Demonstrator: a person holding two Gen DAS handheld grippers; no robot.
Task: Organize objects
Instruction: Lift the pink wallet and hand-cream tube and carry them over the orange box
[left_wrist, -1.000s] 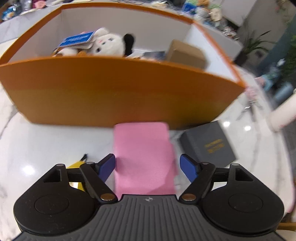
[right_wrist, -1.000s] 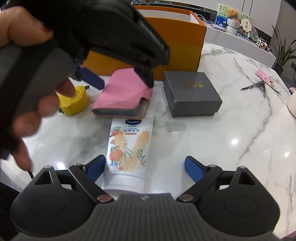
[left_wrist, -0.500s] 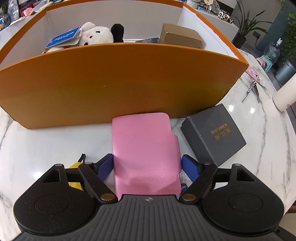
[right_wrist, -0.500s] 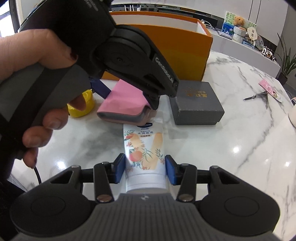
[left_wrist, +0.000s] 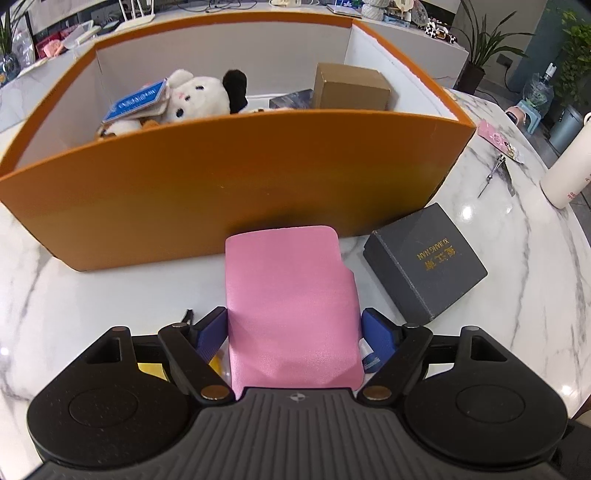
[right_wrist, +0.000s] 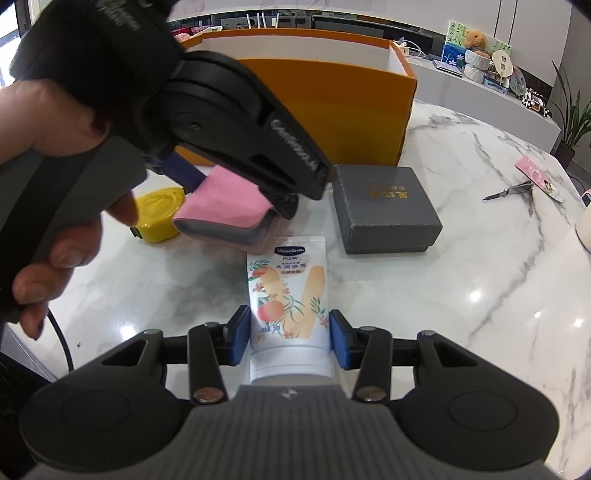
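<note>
On the white marble desk (right_wrist: 461, 280), a yellow tape measure (right_wrist: 159, 212) lies farthest left, just beside the pink wallet (left_wrist: 291, 306). The left tongs (left_wrist: 293, 332) pinch that wallet by its side edges, with its far end raised clear of the desk in front of the orange box (left_wrist: 229, 192). Inside the box sit a white plush toy (left_wrist: 195, 98) with a blue tag, and to its right a brown carton (left_wrist: 351, 86). The box's tall front wall stands directly beyond the wallet. In the right wrist view, the right tongs (right_wrist: 290, 334) grip a Vaseline tube (right_wrist: 288, 291) that points toward the wallet. Right of the wallet lies a grey gift box (left_wrist: 424, 262), close to the orange box. Further right are small scissors (right_wrist: 511, 192), a pink card (left_wrist: 500, 142) and a white bottle (left_wrist: 567, 173).
</note>
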